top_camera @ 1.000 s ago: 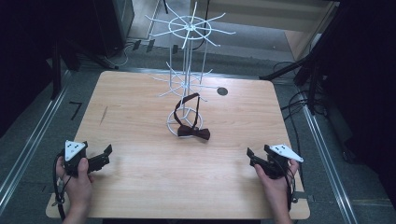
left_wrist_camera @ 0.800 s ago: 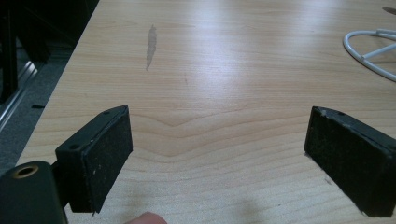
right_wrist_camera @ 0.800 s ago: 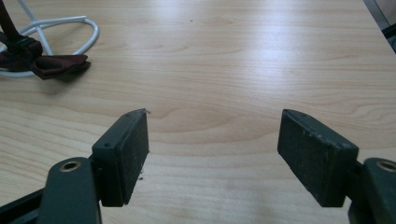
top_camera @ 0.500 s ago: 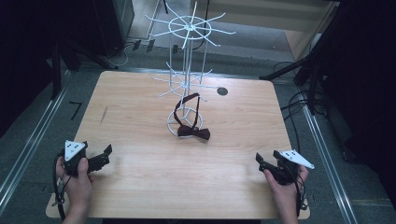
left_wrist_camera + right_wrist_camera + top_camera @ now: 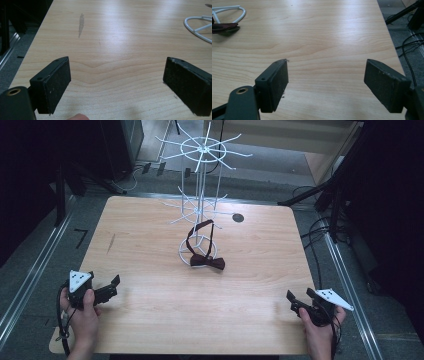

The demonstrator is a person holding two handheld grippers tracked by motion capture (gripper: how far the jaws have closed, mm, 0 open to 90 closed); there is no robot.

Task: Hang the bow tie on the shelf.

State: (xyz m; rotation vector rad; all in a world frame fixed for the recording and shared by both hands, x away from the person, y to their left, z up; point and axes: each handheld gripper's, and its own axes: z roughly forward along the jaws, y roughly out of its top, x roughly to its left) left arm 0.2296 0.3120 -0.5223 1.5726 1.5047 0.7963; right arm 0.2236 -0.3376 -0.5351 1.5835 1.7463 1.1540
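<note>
Item: dark bow tie (image 5: 207, 262) lying at the foot of the white wire rack (image 5: 201, 210) mid-bench, we keep left gripper (image 5: 111, 287) and right gripper (image 5: 299, 301) well apart from it, jaws wide and empty, the right just opening, presumably readying a pick-up.

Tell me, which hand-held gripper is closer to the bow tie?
The left hand-held gripper, though only slightly. The bow tie lies at the white rack's foot; the right hand-held gripper sits nearer the table's front corner.

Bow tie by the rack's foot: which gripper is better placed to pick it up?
Neither by much. The bow tie lies mid-table; left gripper and right gripper are both open, empty and near the front edge. Left looks slightly nearer.
</note>
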